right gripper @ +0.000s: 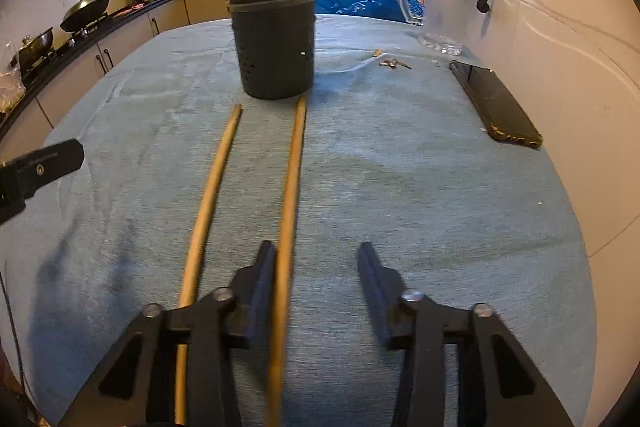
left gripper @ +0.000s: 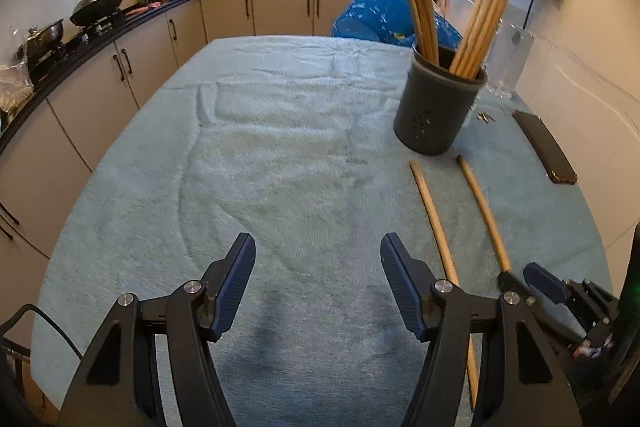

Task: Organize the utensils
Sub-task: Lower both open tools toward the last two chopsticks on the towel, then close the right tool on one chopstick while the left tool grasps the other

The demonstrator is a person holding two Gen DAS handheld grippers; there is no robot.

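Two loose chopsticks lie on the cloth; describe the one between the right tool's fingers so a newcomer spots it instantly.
Start at the dark utensil holder full of chopsticks on the blue cloth. Two loose chopsticks run from it toward the camera. The wanted chopstick is the right-hand one, its far tip almost at the holder's base, lying against the right tool's left finger; its neighbour lies outside the fingers.

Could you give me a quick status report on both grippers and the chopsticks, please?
Left gripper open, empty. Right gripper open astride one loose chopstick; second chopstick beside it. Holder ahead, path clear.
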